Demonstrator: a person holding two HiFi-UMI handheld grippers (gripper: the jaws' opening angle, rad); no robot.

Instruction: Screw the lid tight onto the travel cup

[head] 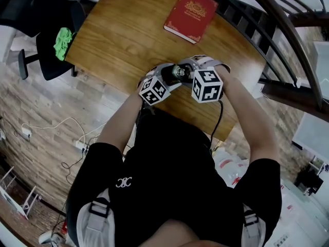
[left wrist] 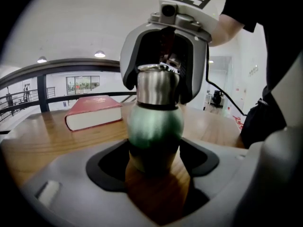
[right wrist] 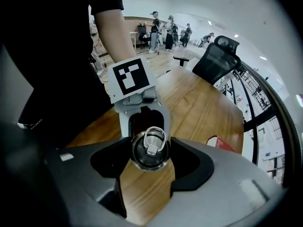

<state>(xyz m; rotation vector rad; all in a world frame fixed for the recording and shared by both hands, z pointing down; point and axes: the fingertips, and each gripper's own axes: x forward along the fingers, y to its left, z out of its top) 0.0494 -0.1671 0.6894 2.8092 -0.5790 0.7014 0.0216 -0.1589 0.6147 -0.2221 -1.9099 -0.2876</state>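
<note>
Tightening looks to be in hand. The left gripper clamps the green body of the cup, and the right gripper is closed on the steel lid, which caps the cup's mouth. The cup is held over the desk's near edge, with a book at 1 o'clock. Next, likely, the right twists while the left braces. The cup's contents are hidden.

Green-and-silver travel cup; red book; brown wood-grain table; black chair.
</note>
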